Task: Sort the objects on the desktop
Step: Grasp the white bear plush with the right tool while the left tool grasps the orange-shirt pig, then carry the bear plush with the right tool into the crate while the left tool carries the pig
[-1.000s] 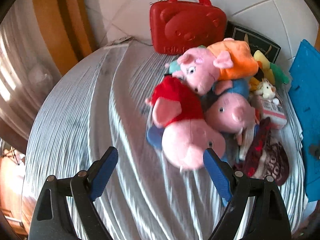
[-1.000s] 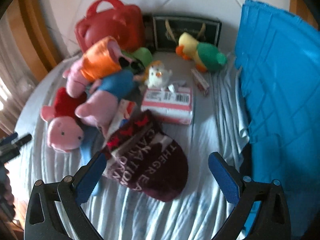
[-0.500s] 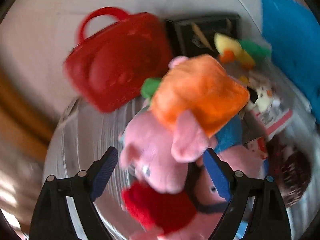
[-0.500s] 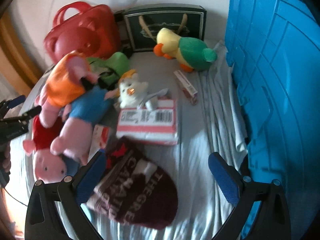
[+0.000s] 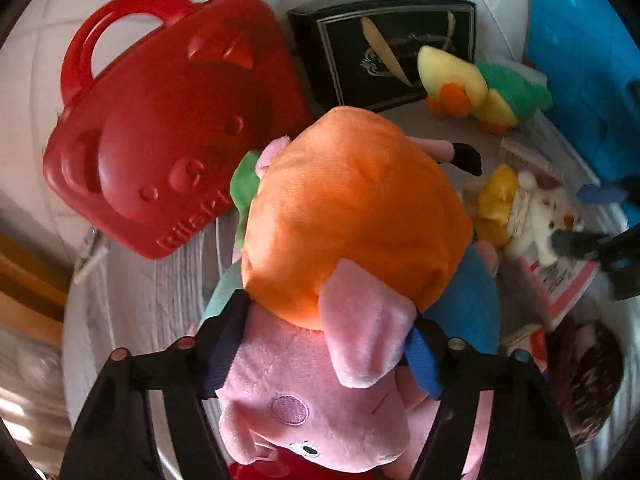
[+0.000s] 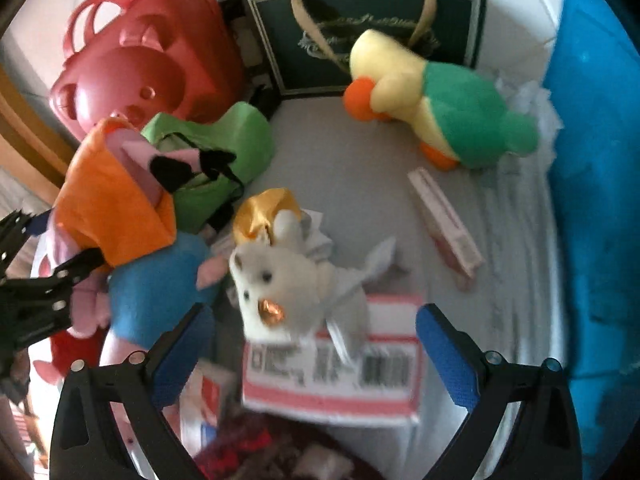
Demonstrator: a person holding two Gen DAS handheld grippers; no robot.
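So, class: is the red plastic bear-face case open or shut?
Shut: the red plastic bear-face case shows its halves together, no gap.

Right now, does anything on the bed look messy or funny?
Yes. The pig toys are heaped on each other: the orange-dressed pig lies upside down on the blue-dressed pig, with the left claw around its head. The small white plush sprawls over the barcoded box, between the open right claw's fingers.

Orange-dressed pink pig (image 5: 352, 216); red case (image 5: 168, 120); blurred, seemingly white toy (image 6: 296, 292) (gold cap).
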